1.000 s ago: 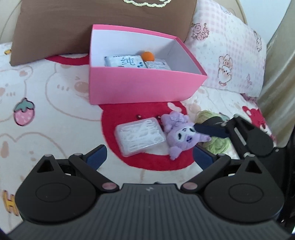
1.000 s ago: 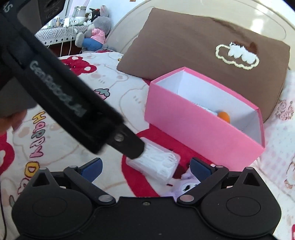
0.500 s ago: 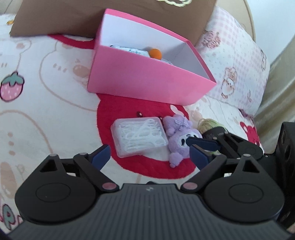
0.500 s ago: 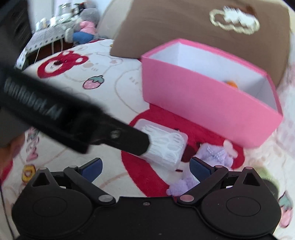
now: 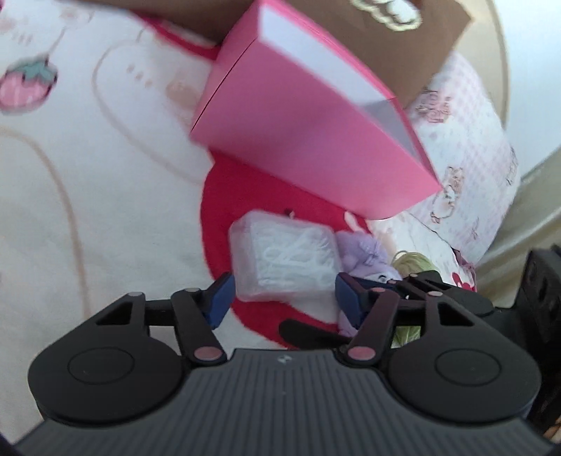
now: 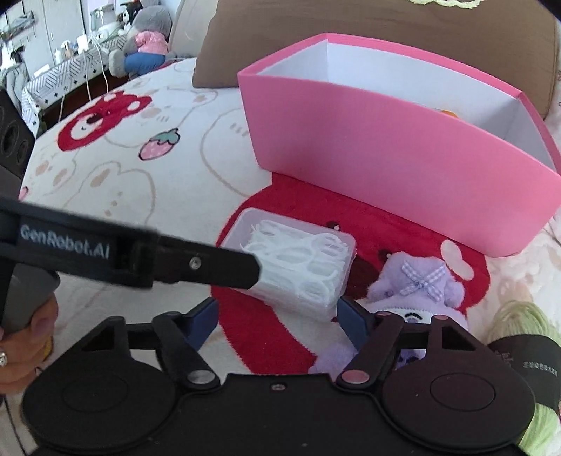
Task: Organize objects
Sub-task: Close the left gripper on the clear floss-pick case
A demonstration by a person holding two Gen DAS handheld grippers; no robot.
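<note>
Down on the red patch of the bedspread (image 6: 115, 182), the clear floss-pick box (image 6: 298, 266) lies just in front of the pink box (image 6: 403, 168). Both sets of jaws are closing. The left hand-held gripper (image 5: 282, 298) straddles the floss-pick box, its pads not yet pressing it. The right hand-held gripper (image 6: 277, 321) sits released, with the purple plush (image 6: 417, 291) beside its right finger. Green yarn (image 6: 522, 319) lies further right; a brown pillow (image 6: 350, 21) stands behind.
</note>
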